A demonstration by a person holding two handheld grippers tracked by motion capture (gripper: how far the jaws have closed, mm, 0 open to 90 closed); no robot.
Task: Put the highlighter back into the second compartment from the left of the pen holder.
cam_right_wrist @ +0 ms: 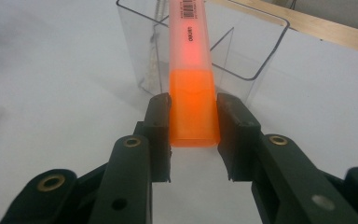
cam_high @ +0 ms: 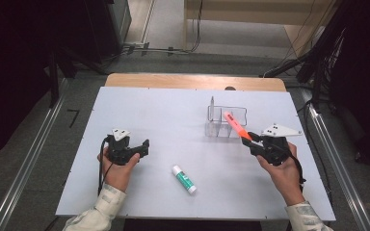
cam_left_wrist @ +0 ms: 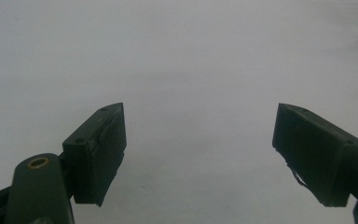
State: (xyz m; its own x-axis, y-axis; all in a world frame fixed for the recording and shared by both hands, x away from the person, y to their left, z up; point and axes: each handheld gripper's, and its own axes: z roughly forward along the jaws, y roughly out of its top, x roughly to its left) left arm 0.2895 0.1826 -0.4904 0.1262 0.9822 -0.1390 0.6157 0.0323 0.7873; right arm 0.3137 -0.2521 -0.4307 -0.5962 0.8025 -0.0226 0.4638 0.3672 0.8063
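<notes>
A white table point(cam_high: 139, 110) spreads under two handheld grippers, with a clear plastic organizer point(cam_high: 227, 122) standing at about two o'clock from its centre. Its compartments look empty but for a thin upright item at the left wall, too small to identify. The right gripper point(cam_high: 251, 138), at four o'clock from the organizer, pinches the capped end of an orange highlighter point(cam_high: 235, 125) between its jaws, the pen's far end angled up over the organizer's near compartments. In the right gripper view the pads press flat on both sides of the cap point(cam_right_wrist: 193, 107), the barrel pointing at the open top. The left gripper point(cam_high: 145, 146), at nine o'clock on the table, rests with its jaws spread wide and nothing between them. A green-and-white glue stick point(cam_high: 184, 179) lies at six o'clock, untouched. By the look of it, the highlighter is picked up and nearly delivered; dropping it in remains, and perhaps the glue stick after.
</notes>
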